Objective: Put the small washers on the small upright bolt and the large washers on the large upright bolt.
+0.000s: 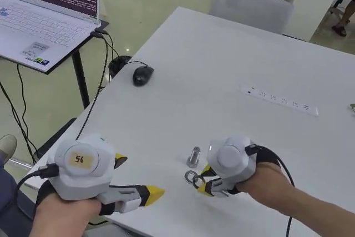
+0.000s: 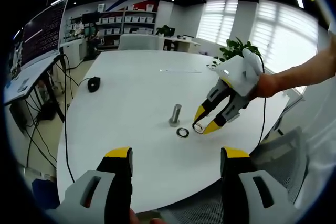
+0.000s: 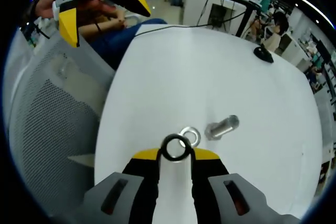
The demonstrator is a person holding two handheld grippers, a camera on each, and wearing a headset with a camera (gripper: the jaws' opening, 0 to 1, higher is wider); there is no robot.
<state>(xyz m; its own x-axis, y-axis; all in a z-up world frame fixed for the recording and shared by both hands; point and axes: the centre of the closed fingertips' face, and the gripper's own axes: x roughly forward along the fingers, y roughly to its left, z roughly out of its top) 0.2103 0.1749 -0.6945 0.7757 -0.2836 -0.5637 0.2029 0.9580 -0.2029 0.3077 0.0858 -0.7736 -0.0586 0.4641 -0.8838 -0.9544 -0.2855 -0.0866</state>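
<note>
A steel bolt (image 1: 193, 157) stands upright on the white table (image 1: 222, 70), near its front edge. My right gripper (image 1: 207, 180) is low over the table just in front of the bolt, shut on a metal washer (image 3: 175, 148) held edge-up between its yellow tips. A second washer (image 3: 190, 136) lies flat on the table between that gripper (image 3: 176, 155) and the bolt (image 3: 223, 127). My left gripper (image 1: 136, 177) hovers open at the front left edge with nothing between its fingers. In its own view the left gripper (image 2: 176, 156) faces the bolt (image 2: 175, 115), the flat washer (image 2: 182, 132) and the right gripper (image 2: 207, 121).
A black mouse (image 1: 142, 74) sits at the table's left edge and a white power strip (image 1: 280, 101) lies at the far right. A laptop (image 1: 44, 20) stands on a side stand to the left. A grey chair (image 1: 249, 6) is behind the table.
</note>
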